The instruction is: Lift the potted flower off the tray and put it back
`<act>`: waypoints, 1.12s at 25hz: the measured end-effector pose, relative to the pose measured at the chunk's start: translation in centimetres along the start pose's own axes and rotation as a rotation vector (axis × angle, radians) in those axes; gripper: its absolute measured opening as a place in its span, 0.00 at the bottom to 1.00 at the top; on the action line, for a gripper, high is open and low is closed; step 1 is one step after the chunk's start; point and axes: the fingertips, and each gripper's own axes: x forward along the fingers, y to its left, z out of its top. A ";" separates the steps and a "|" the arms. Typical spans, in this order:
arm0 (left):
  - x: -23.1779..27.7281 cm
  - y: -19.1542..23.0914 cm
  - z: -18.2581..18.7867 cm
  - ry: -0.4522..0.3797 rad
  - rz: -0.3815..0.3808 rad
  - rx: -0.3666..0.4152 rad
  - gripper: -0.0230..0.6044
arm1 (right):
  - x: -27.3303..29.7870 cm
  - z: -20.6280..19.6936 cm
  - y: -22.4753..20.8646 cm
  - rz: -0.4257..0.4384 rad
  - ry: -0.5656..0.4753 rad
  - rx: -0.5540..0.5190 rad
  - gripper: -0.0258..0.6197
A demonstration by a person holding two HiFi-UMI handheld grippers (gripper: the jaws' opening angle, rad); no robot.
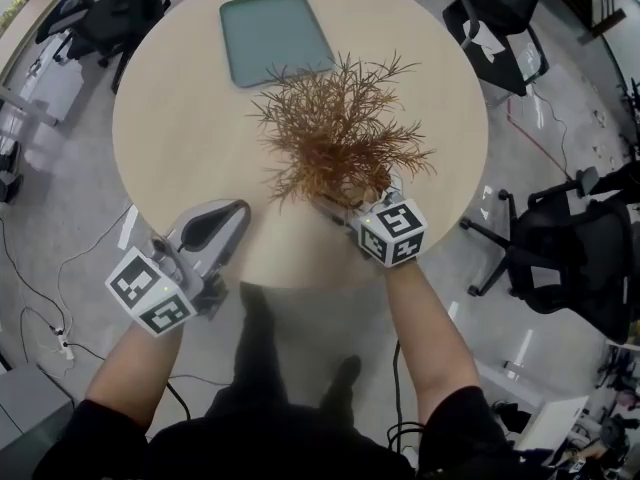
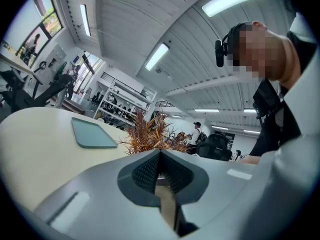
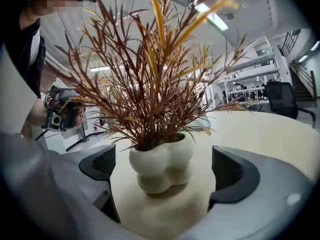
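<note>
Potted flower [image 3: 161,164]: stood upright on the bare bench [image 1: 180,118], close to the near edge and off the tray.
Long axis: vertical, with the lumpy cream pot at the bottom and the rust-brown and yellow sprigs fanned upward and outward (from the head view mostly foliage is seen, with the pot hidden beneath it).
Tray [image 1: 275,36]: a flat blue-green rectangle laid on the far part of the bench, well apart from the pot, with nothing on it.
Right hand-held gripper [image 3: 165,170]: jaws spread wide, one on each side of the pot; a strip of bench is visible between each dark pad and the pot wall, so no contact is seen. The pot is set between the jaws and is not lifted.
Left hand-held gripper [image 2: 160,171]: jaws brought together with nothing between them; it is held low at the near left edge of the bench, well to the left of the plant, and is pointed across the bench toward the plant and tray.
Surroundings: dark office chairs [image 1: 505,23] are placed around the round bench.
</note>
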 end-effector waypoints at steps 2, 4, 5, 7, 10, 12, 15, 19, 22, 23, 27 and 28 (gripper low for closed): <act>-0.5 0.4 0.2 -0.009 0.004 -0.003 0.03 | 1.0 -0.1 0.1 0.011 0.015 -0.009 0.97; -0.9 0.8 0.3 -0.016 0.010 -0.006 0.03 | 1.9 0.0 0.4 0.026 0.029 -0.024 0.97; -1.1 1.0 0.5 -0.018 0.013 -0.008 0.03 | 2.4 0.2 0.4 0.030 0.035 -0.031 0.97; -1.1 1.6 1.5 -0.016 0.020 -0.011 0.03 | 3.3 0.6 0.0 0.032 0.052 -0.038 0.97; -1.1 2.4 2.9 -0.018 0.033 -0.017 0.03 | 4.7 1.2 -0.4 0.032 0.092 -0.038 0.97; -1.7 2.5 2.3 -0.024 0.036 -0.018 0.03 | 5.1 0.9 0.0 0.031 0.112 -0.043 0.94; -2.4 2.7 1.5 -0.033 0.036 -0.020 0.03 | 5.2 0.3 0.8 0.044 0.116 -0.057 0.94; -2.3 2.2 1.3 -0.040 0.031 -0.025 0.03 | 4.9 0.3 0.9 0.058 0.110 -0.068 0.89; -2.3 2.1 1.8 -0.040 0.026 -0.025 0.03 | 4.8 0.5 0.9 0.062 0.122 -0.038 0.88; -2.4 2.2 2.2 -0.041 0.027 -0.025 0.03 | 4.9 0.8 1.0 0.065 0.125 -0.024 0.88; -2.5 2.6 3.9 -0.050 0.037 -0.025 0.03 | 4.7 3.0 1.5 0.084 0.136 -0.003 0.88; -2.5 2.5 4.2 -0.053 0.040 -0.024 0.03 | 4.6 3.6 1.6 0.088 0.138 -0.001 0.88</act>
